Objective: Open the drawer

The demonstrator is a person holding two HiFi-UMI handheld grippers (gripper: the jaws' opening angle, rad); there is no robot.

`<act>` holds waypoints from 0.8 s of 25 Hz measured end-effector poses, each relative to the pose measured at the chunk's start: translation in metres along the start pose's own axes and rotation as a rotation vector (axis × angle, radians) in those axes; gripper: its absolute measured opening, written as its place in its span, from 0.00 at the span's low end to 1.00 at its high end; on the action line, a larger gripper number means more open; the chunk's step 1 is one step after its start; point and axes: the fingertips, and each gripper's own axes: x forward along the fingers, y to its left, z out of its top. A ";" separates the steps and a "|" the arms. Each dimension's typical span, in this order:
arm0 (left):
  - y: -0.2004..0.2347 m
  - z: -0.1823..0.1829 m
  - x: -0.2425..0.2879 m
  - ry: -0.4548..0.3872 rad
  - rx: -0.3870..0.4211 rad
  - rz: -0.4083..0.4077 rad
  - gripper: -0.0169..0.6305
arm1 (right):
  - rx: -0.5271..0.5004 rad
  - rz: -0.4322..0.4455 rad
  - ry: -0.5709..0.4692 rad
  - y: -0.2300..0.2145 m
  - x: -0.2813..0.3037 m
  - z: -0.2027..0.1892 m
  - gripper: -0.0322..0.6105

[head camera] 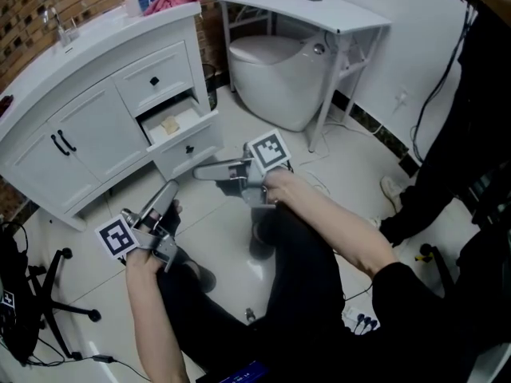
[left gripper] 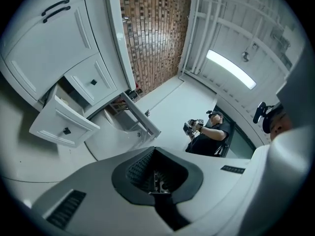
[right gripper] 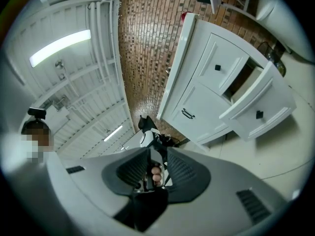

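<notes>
The white vanity cabinet [head camera: 88, 126] stands at the left. Its lower drawer [head camera: 188, 144] is pulled out, with a small beige item [head camera: 169, 124] inside. The same open drawer [left gripper: 63, 124] shows in the left gripper view, and as the open drawer [right gripper: 258, 104] in the right gripper view. My right gripper [head camera: 200, 172] hovers just in front of the drawer front, apart from it, jaws together and empty. My left gripper [head camera: 169, 188] is lower and further left, over the floor, with its jaws closed on nothing. In their own views the left gripper [left gripper: 156, 176] and right gripper [right gripper: 152, 173] hold nothing.
A toilet [head camera: 275, 74] sits behind the drawer, under a white table [head camera: 319, 10]. A person in black [head camera: 471, 134] stands at the right. A chair base [head camera: 48, 294] is at the lower left. Another person [left gripper: 206, 134] stands farther off.
</notes>
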 end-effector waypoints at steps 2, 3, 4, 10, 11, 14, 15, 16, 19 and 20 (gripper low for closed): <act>-0.004 -0.004 0.000 -0.002 -0.005 -0.012 0.01 | -0.010 0.003 -0.012 0.002 -0.003 0.000 0.27; -0.004 -0.008 0.000 0.003 -0.005 -0.010 0.01 | -0.019 0.003 -0.017 0.002 -0.004 -0.002 0.27; -0.003 -0.011 -0.002 0.006 -0.006 -0.006 0.01 | -0.026 0.003 -0.021 0.002 -0.005 -0.005 0.27; -0.007 -0.016 -0.001 0.017 -0.003 0.001 0.01 | -0.042 -0.010 -0.031 0.009 -0.012 -0.008 0.27; -0.007 -0.017 -0.002 0.018 -0.003 0.004 0.01 | -0.047 -0.010 -0.033 0.010 -0.012 -0.008 0.27; -0.008 -0.023 -0.003 0.016 -0.002 0.007 0.01 | -0.050 -0.009 -0.038 0.012 -0.015 -0.014 0.27; -0.010 -0.025 -0.003 0.018 0.002 0.004 0.01 | -0.055 -0.008 -0.037 0.013 -0.015 -0.016 0.27; -0.010 -0.027 -0.003 0.018 0.005 0.002 0.01 | -0.063 -0.007 -0.036 0.015 -0.015 -0.018 0.27; -0.010 -0.030 -0.004 0.015 -0.006 0.008 0.01 | -0.071 -0.011 -0.032 0.017 -0.015 -0.022 0.27; -0.009 -0.030 -0.005 0.014 -0.012 0.011 0.01 | -0.071 -0.011 -0.032 0.017 -0.015 -0.023 0.27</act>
